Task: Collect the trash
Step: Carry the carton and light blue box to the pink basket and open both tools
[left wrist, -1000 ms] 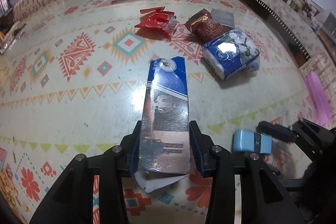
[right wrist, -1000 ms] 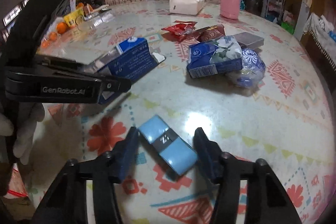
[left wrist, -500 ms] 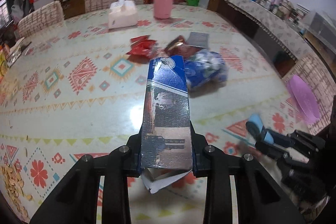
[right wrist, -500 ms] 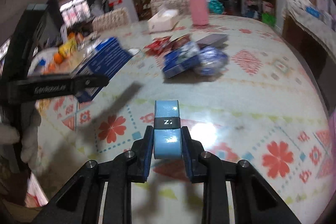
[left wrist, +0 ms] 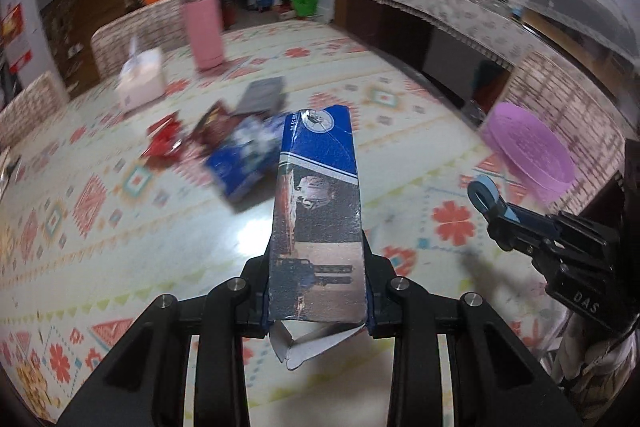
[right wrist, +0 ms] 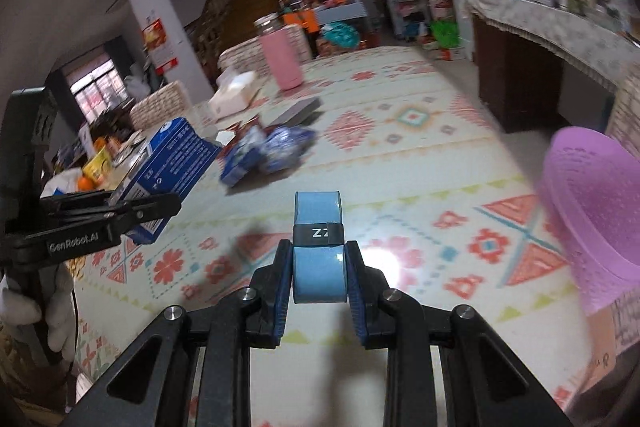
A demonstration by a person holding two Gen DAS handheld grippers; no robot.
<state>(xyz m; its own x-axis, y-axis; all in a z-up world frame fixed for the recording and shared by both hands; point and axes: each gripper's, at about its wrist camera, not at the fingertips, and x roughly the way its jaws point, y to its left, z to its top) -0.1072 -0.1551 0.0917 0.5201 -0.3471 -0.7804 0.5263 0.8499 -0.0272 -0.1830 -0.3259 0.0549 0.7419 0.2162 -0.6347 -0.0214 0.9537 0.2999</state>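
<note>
A flattened blue carton (left wrist: 320, 187) sticks up from my left gripper (left wrist: 318, 291), which is shut on its lower end, above the patterned table (left wrist: 100, 227). My right gripper (right wrist: 319, 275) is shut on a small light-blue box (right wrist: 318, 219) with a black band, also held off the table. In the left wrist view the right gripper (left wrist: 494, 205) hangs at the right with the box (left wrist: 486, 185) at its tip. The right wrist view shows the left gripper (right wrist: 156, 211) and carton (right wrist: 172, 155) at the left. A purple bin (right wrist: 592, 203) stands past the table's right edge.
More trash lies mid-table: a blue packet (left wrist: 240, 155), red wrappers (left wrist: 164, 143) and a dark red wrapper (left wrist: 214, 127). Behind them are a grey flat box (left wrist: 262, 95), a tissue box (left wrist: 142, 83) and a pink bottle (left wrist: 202, 31). The purple bin (left wrist: 528, 155) sits by the table edge.
Both grippers closed on their items, lifted them off the table and swung right. The right wrist rolled, so the box now stands upright. The purple bin has come into view.
</note>
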